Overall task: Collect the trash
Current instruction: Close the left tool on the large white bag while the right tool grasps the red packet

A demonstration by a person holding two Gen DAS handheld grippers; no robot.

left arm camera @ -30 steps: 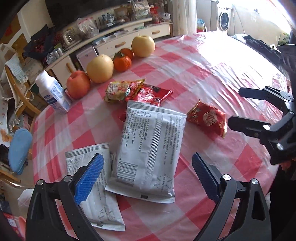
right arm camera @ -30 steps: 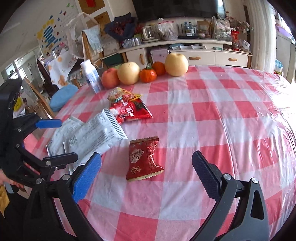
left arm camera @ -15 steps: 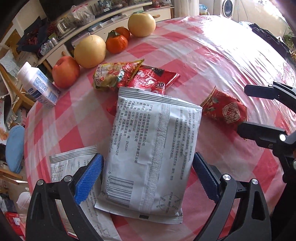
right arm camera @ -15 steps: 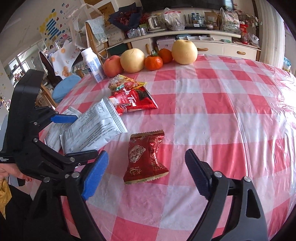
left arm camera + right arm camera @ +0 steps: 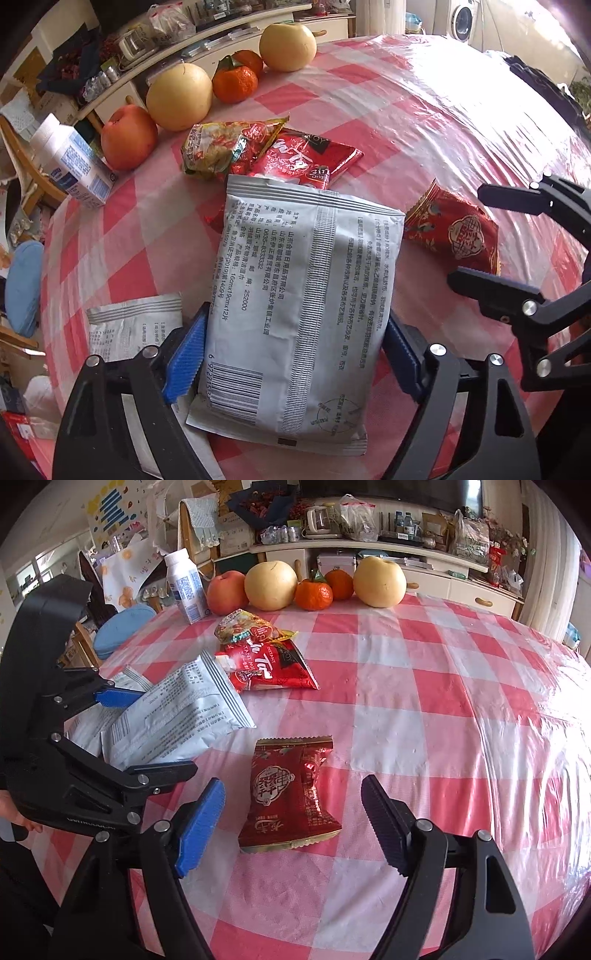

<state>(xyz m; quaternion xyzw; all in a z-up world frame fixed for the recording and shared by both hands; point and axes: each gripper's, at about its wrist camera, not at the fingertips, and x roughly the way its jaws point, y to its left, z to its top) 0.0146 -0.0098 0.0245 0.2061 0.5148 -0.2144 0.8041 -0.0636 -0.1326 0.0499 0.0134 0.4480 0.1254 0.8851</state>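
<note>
A large silver packet [image 5: 295, 295] lies printed side up on the red-checked tablecloth [image 5: 406, 122]. My left gripper [image 5: 293, 354] straddles its near end, jaws closing, and both blue pads [image 5: 184, 354] touch its long edges. A small red packet [image 5: 291, 797] lies flat between the fingers of my right gripper [image 5: 291, 823]. Those jaws are closing too, with a gap on each side of the packet. A second silver packet [image 5: 125, 332] sits partly under the first. Behind them lie a red instant-drink sachet [image 5: 306, 162] and a yellow snack wrapper [image 5: 225, 147].
An apple [image 5: 127, 142], two pears [image 5: 179, 98], two tangerines [image 5: 234, 83] and a white bottle [image 5: 70, 162] stand along the table's far edge. Beyond are a cluttered sideboard [image 5: 369, 542] and a chair with a blue cushion [image 5: 122, 627]. The cloth's right half [image 5: 443, 701] is bare.
Both grippers came down closer to the table. The left fingers narrowed onto the silver packet's edges. The right fingers narrowed around the small red packet.
</note>
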